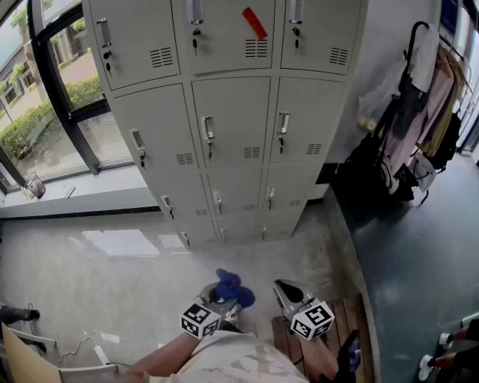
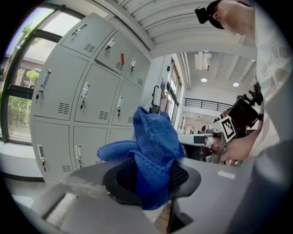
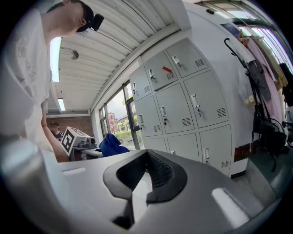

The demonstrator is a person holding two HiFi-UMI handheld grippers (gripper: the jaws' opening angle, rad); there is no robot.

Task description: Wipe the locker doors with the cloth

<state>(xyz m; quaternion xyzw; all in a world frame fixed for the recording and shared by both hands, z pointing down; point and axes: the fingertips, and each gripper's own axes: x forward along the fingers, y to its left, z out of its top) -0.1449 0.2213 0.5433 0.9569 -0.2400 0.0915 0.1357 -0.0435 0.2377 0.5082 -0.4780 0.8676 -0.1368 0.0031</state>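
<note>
Holding, item one: cloth [image 2: 153, 155], blue, knitted. It is pinched in the left gripper [image 2: 151, 185], whose jaws are closed on its lower part. The rest stands above the pads in a loose bunch, one fold flopping sideways. Location: low in front of the person [image 1: 224, 359], well short of the lockers [image 1: 232, 127], touching no door.

Handling, judged: light, soft and fully limp; it will fold and drape, not push back. The knit looks grippy rather than slick, so slipping from the pads seems unlikely. A bunched wad, however, offers only a small, lumpy wiping face. Best hold: by a gathered middle or edge, leaving enough free fabric beyond the jaw tips to press flat on the sheet metal, so the pads do not scrape the paint. Not fragile. Snag risk: door handles [image 1: 208, 127], what look like keys [image 1: 210, 152] in the locks, and vent slots [image 1: 253, 152] could catch the loops.

Item two: right gripper [image 3: 146, 176], jaws brought together with nothing between them, held beside the left one and likewise clear of the lockers.

Item three: lockers, pale grey, three columns, all doors closed. A red strip [image 1: 254, 22] sits on the upper middle door.

Surroundings: window [image 1: 67, 97] at the left, hanging garments and bags [image 1: 419, 112] at the right.

Task status, judged: wiping not yet begun.
</note>
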